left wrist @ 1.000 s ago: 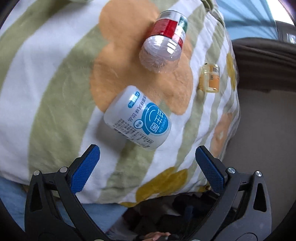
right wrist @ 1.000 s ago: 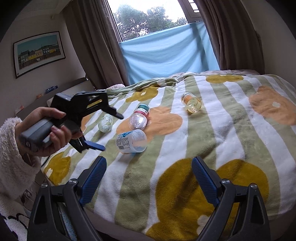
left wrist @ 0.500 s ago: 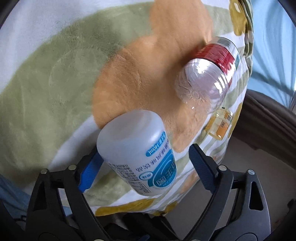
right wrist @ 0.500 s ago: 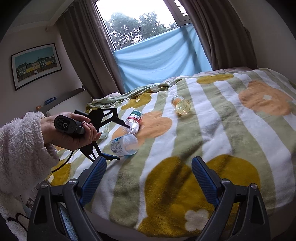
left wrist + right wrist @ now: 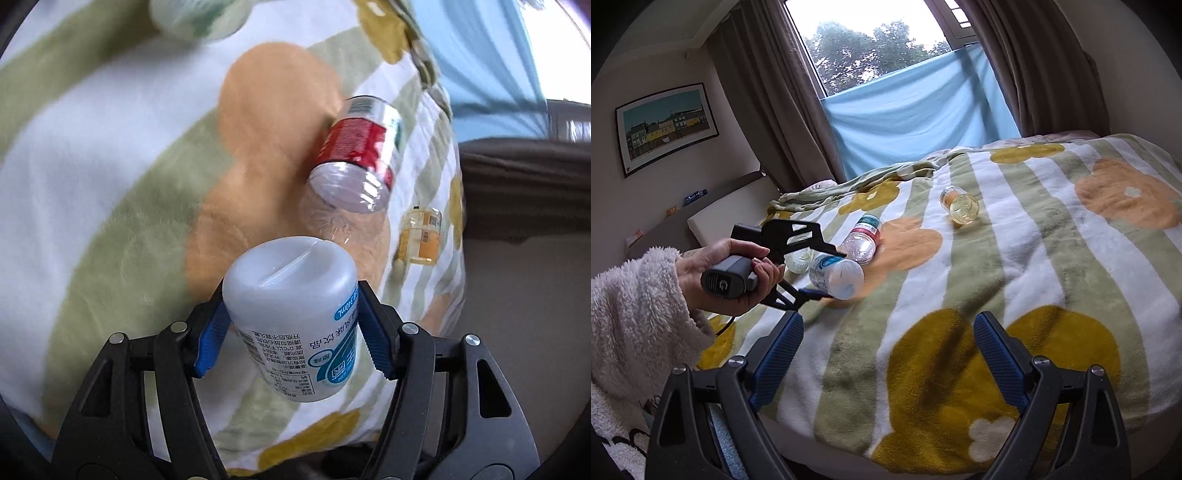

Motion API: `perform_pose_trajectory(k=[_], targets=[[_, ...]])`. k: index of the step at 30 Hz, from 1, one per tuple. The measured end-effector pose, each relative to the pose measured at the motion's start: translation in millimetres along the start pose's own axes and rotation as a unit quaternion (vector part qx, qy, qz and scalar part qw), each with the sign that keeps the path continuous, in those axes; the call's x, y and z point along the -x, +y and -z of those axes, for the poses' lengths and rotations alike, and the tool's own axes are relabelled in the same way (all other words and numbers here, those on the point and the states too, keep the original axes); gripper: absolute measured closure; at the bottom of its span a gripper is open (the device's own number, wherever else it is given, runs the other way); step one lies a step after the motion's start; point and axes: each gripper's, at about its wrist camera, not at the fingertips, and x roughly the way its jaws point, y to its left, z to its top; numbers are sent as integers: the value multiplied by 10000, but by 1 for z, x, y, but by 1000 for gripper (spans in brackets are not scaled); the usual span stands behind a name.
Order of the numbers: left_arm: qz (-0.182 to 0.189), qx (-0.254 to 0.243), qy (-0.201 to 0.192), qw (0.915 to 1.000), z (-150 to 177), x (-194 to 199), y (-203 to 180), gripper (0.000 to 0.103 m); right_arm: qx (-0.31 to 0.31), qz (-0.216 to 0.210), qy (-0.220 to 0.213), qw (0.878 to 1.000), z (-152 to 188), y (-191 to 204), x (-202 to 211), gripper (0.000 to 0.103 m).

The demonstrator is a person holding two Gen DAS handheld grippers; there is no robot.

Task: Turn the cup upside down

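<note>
The cup is a white translucent plastic cup (image 5: 295, 314) with a blue printed label. My left gripper (image 5: 293, 332) is shut on it, blue pads pressing both sides, closed base pointing away from the camera. In the right wrist view the cup (image 5: 836, 273) is lifted just above the blanket, lying sideways in the left gripper (image 5: 820, 273). My right gripper (image 5: 886, 347) is open and empty, hovering over the near part of the bed.
A striped floral blanket (image 5: 1034, 258) covers the bed. On it lie a clear bottle with a red label (image 5: 351, 158), a small yellow jar (image 5: 421, 236) and a pale green-labelled cup (image 5: 195, 18). The bed edge (image 5: 458, 258) drops off at right.
My left gripper moved in around the white cup, closed on it and lifted it off the blanket. The right gripper stayed open and shifted only slightly.
</note>
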Motion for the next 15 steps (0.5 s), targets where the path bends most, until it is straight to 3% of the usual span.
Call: perform_pose_trajectory(k=[2,4,6,11,15], targets=[[-429,-955,-405,9937,3,13,-13,41,46,-17,2,10000,0,4,-4,11],[-910,-1837,-865,9749,11,21,-24,41,49,-73,13,10000,1,8,-8,11],[-1081,-2424,-1239,9561,19,21,-28,41,54,-133,30,9999,3,13,-13,11],[-1097,-3044,-1893,9271,45,23,-17,41,175,-146,89,9997,6,29,-25,11],[-1297,-3559,-2216,8986,61,19,-17,41,314,-98,91,9994,7,42,-30,11]])
